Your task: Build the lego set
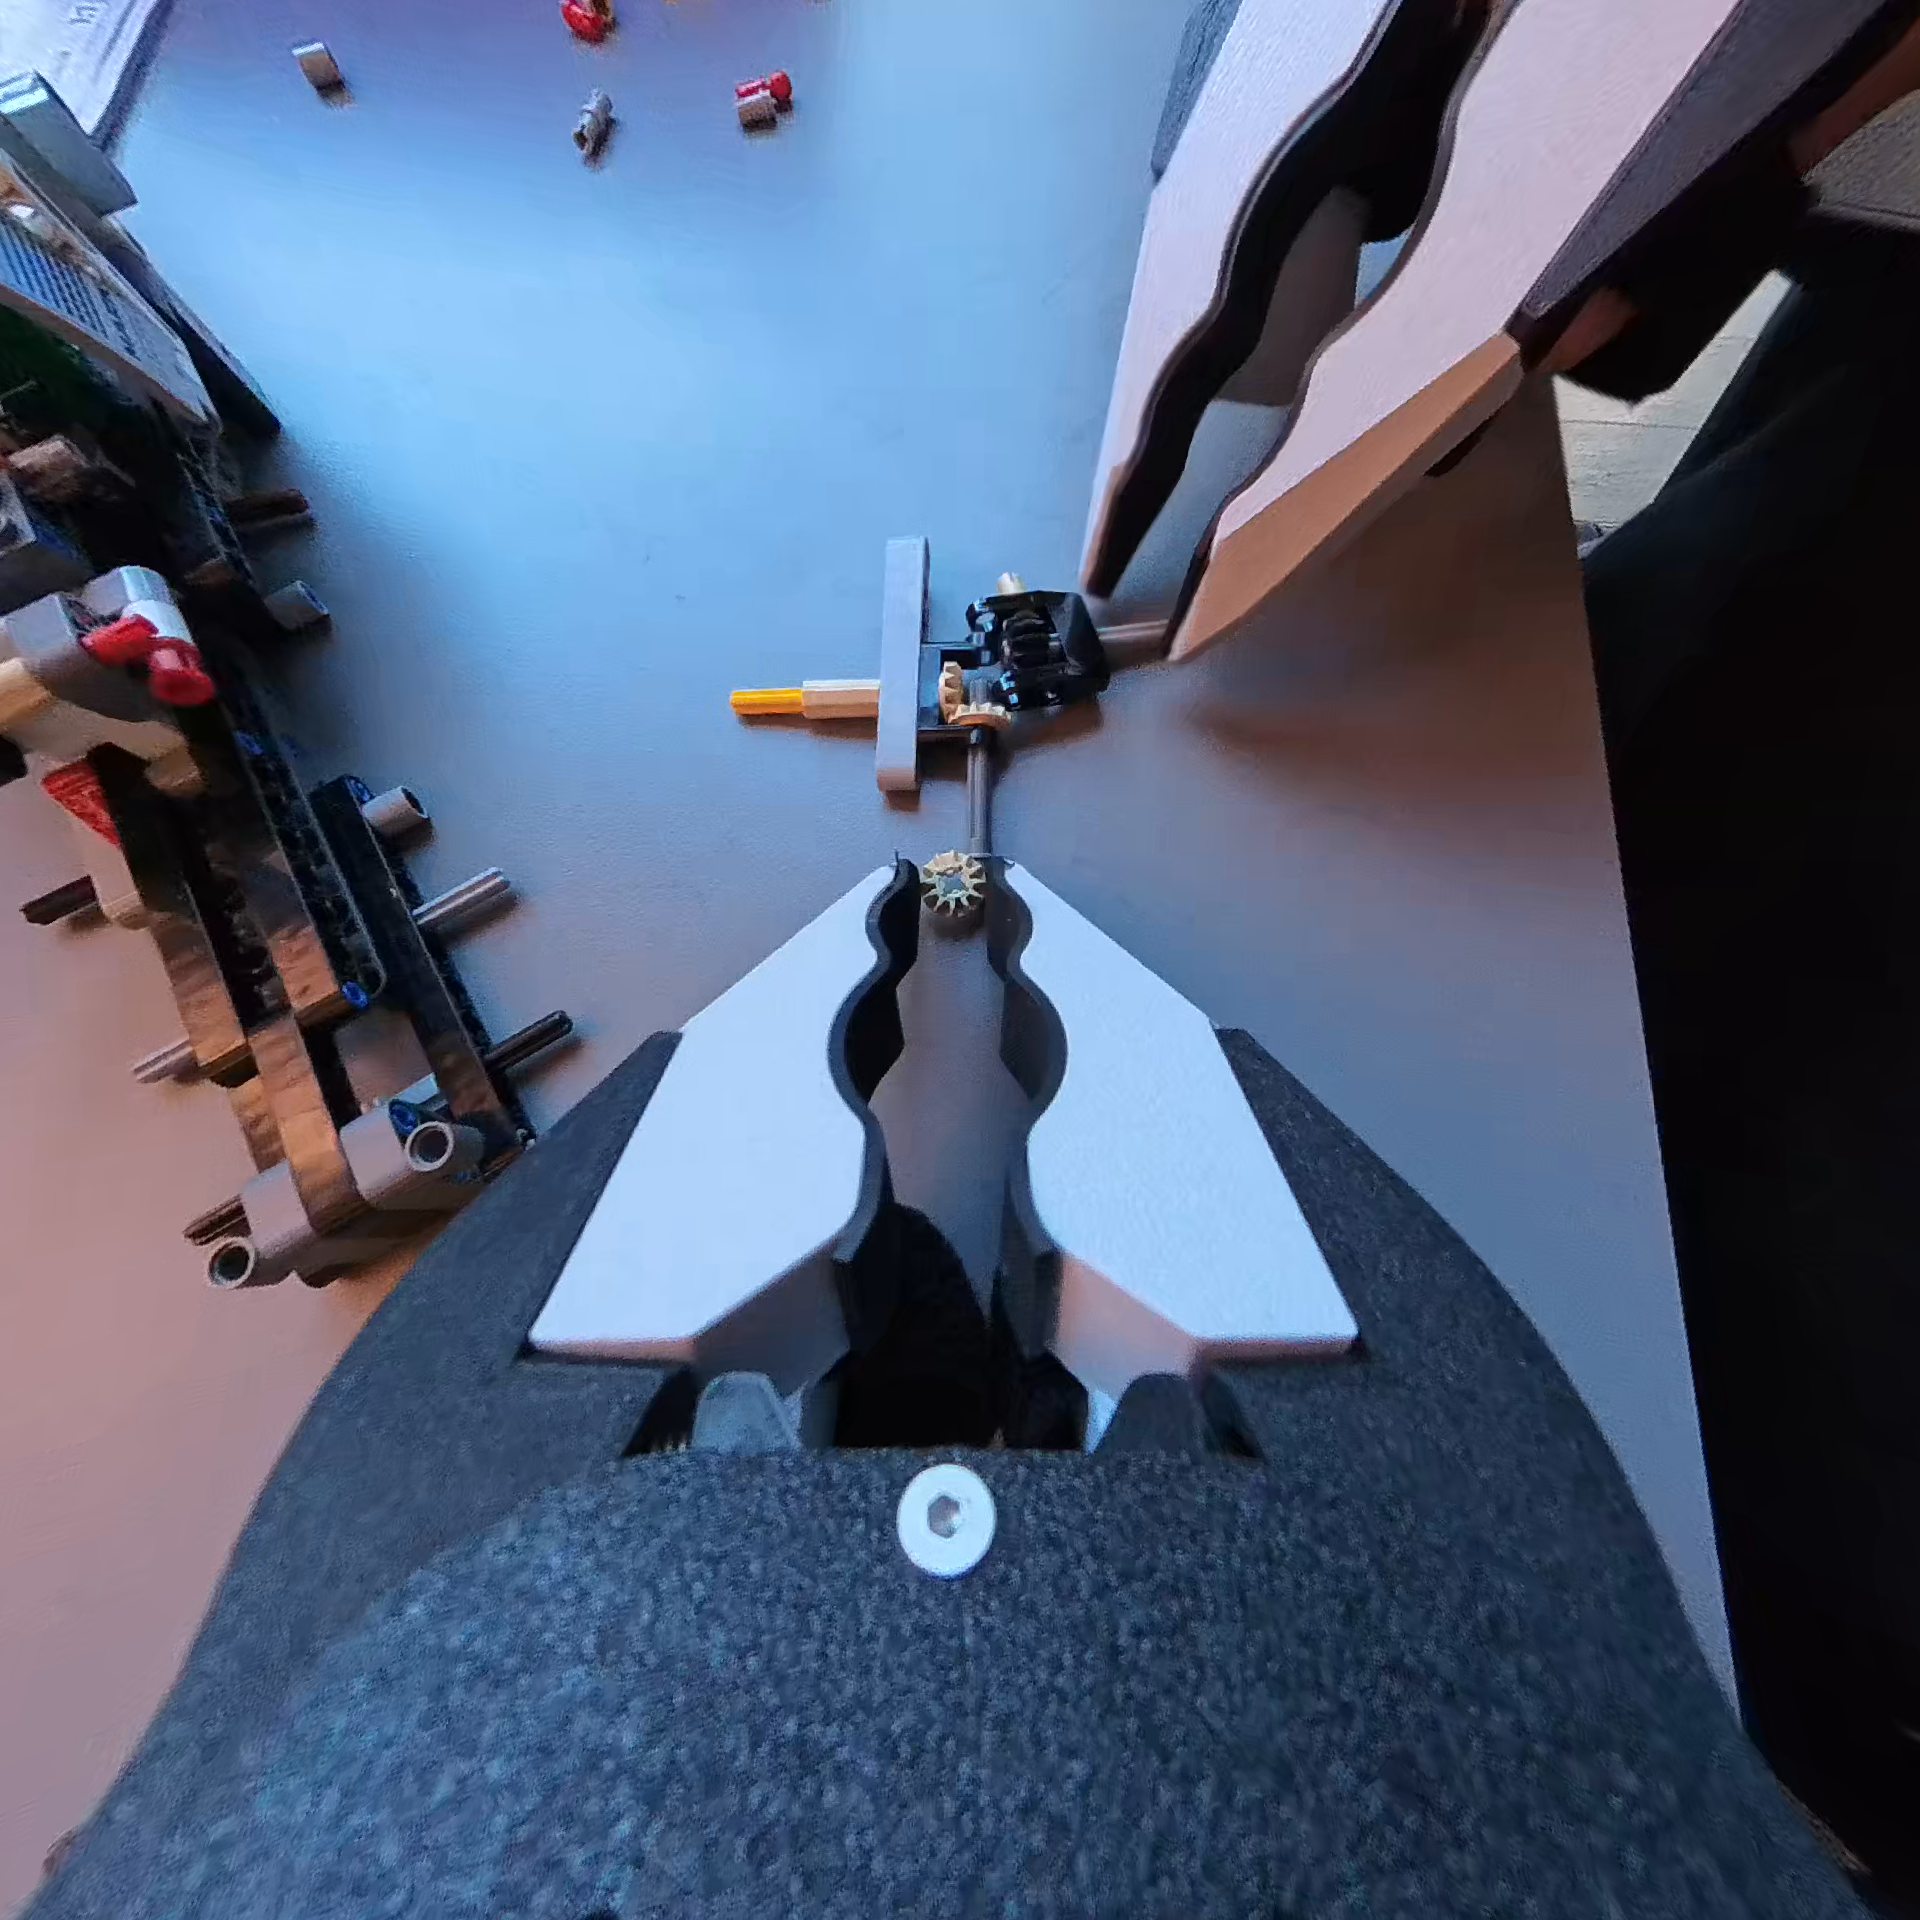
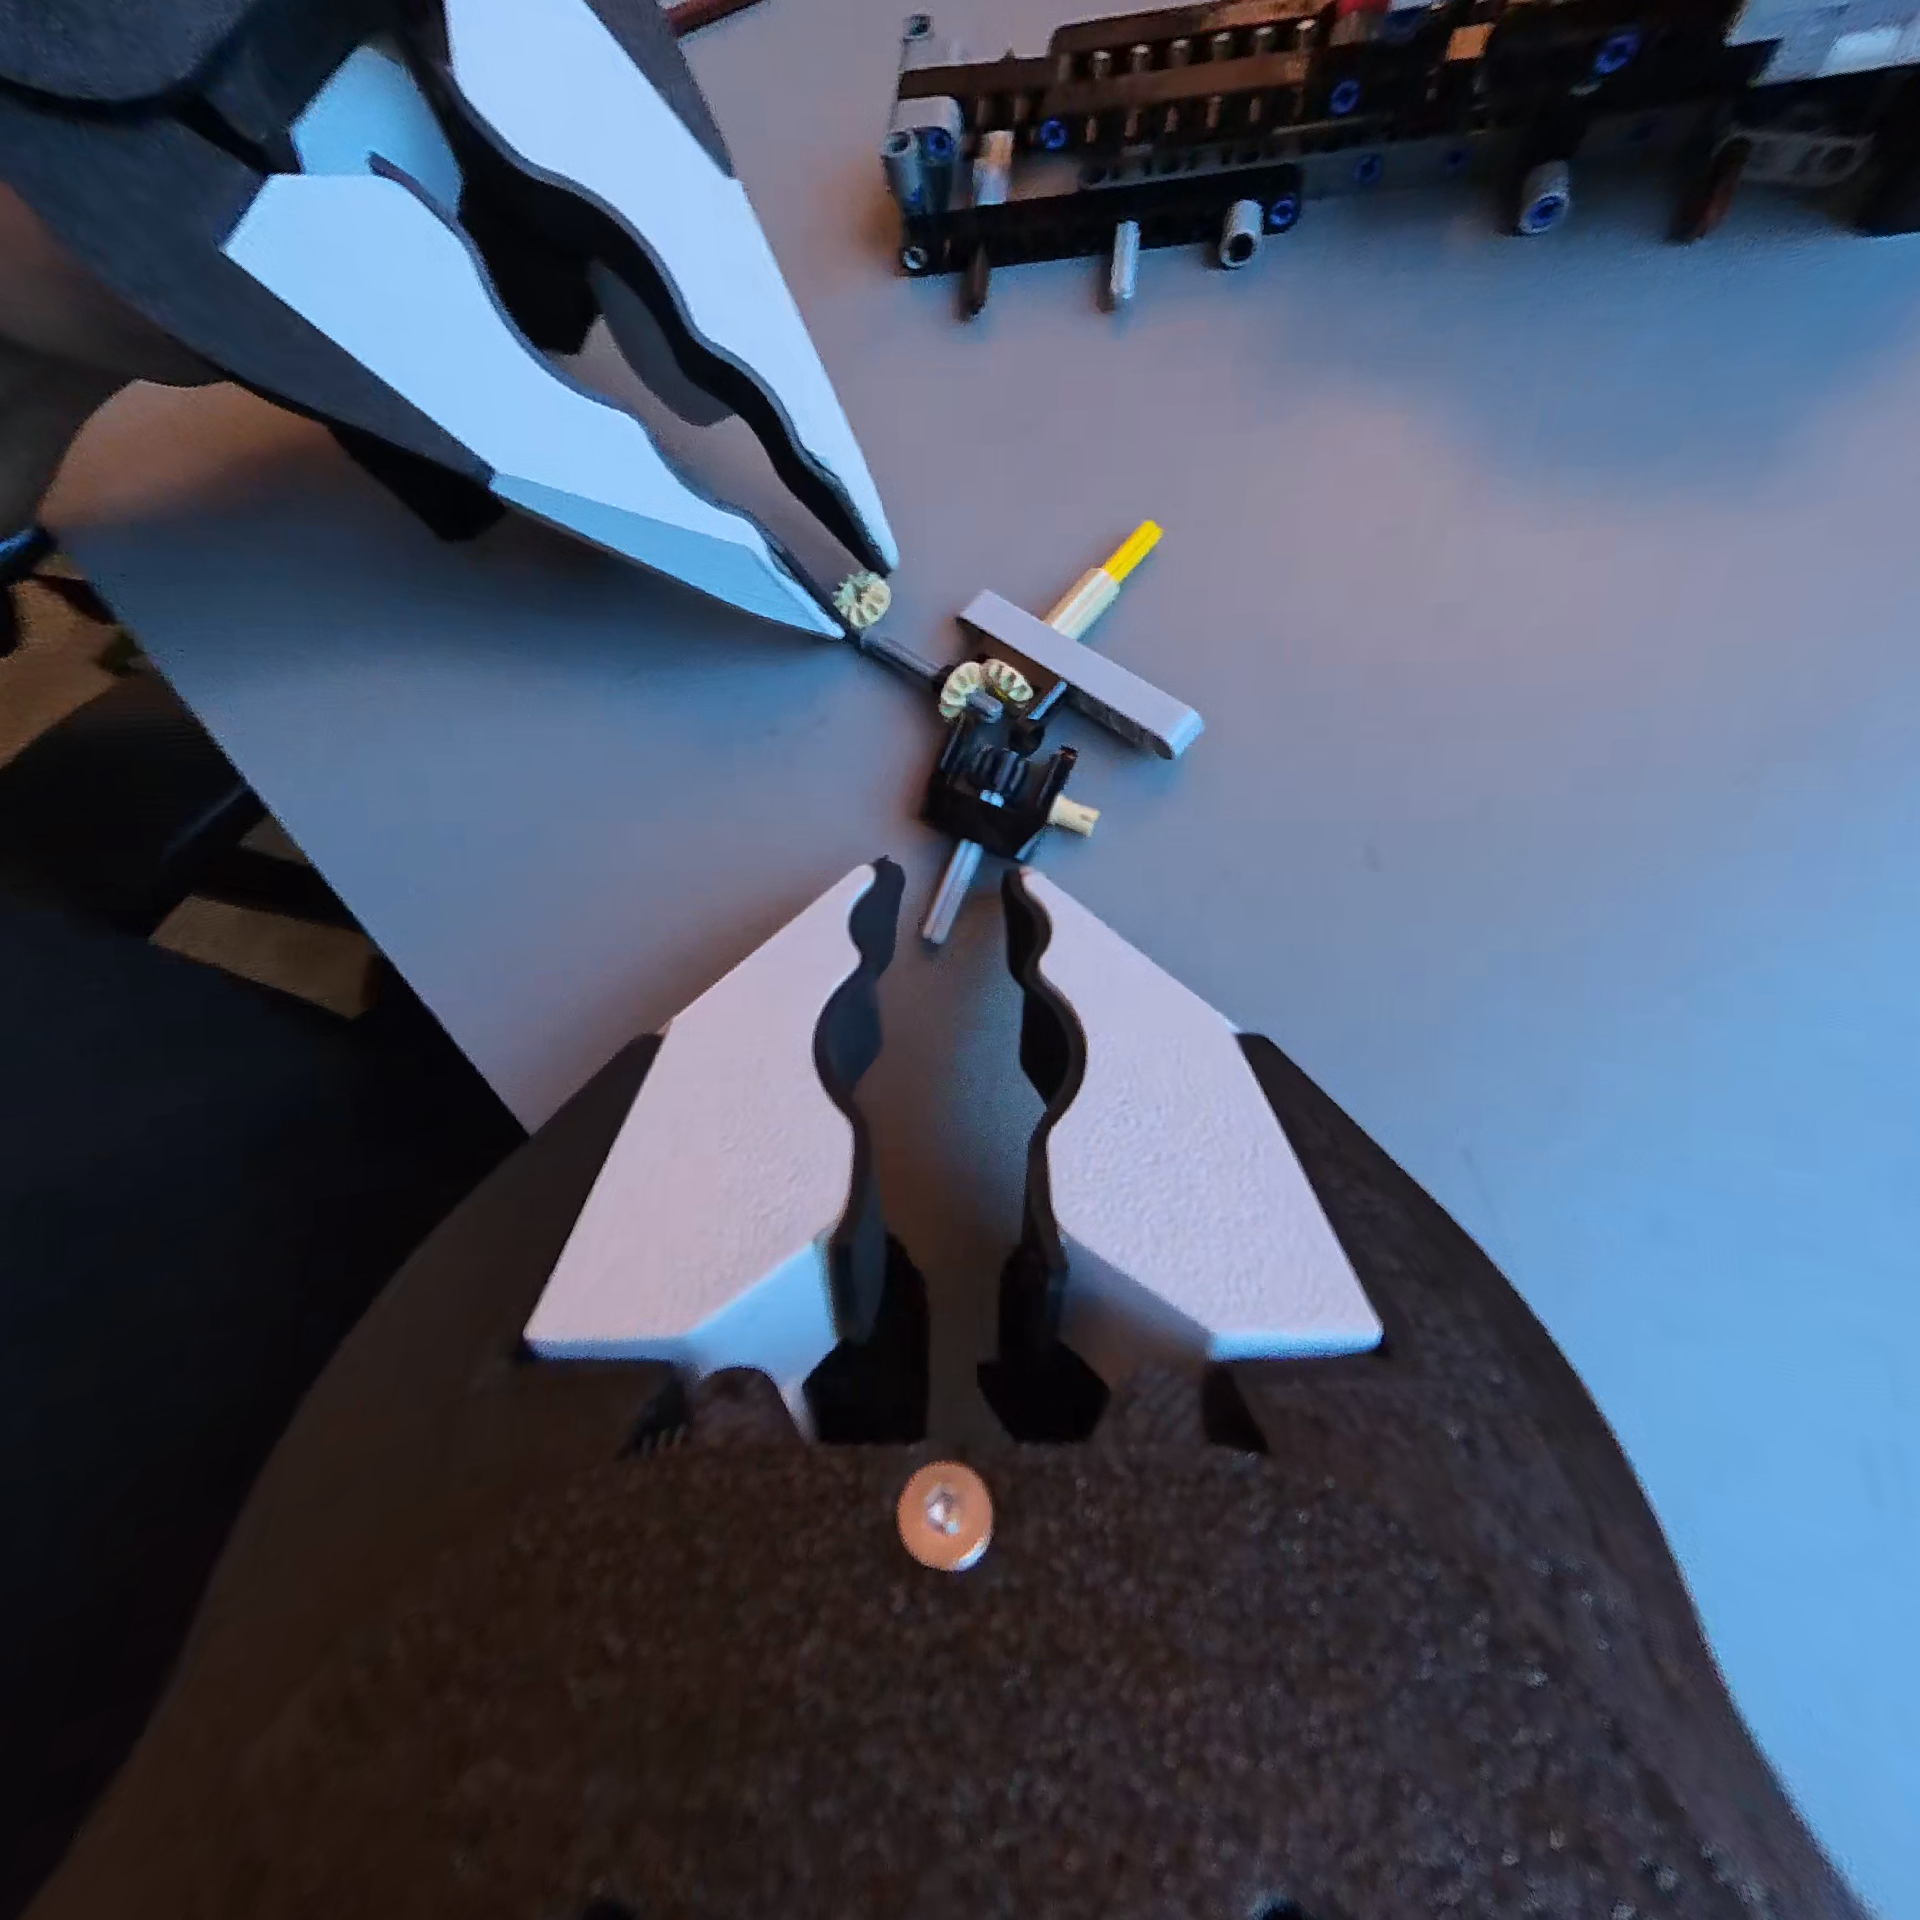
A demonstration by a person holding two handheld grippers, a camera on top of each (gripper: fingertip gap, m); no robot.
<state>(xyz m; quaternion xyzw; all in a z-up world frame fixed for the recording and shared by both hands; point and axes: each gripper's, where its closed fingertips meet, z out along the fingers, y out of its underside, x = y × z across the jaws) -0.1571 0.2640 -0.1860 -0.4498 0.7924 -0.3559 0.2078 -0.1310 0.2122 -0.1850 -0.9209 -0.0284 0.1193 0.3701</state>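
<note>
Overhead, grey table (image 1: 623, 416), loose lego pieces (image 1: 764, 99) scattered.

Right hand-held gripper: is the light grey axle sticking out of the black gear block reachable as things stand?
Probably yes. The right hand-held gripper is open, and the grey axle already points into the gap between its fingers, nothing between them.

A hobby or lab workbench, a plain grey tabletop (image 1: 623, 416) lying under bluish light, loose small lego parts (image 1: 764, 101) sitting scattered at its far side, a long black part-built lego frame (image 2: 1195, 135) resting along one edge, dark flooring (image 2: 156, 883) showing beyond the table edge.
</note>
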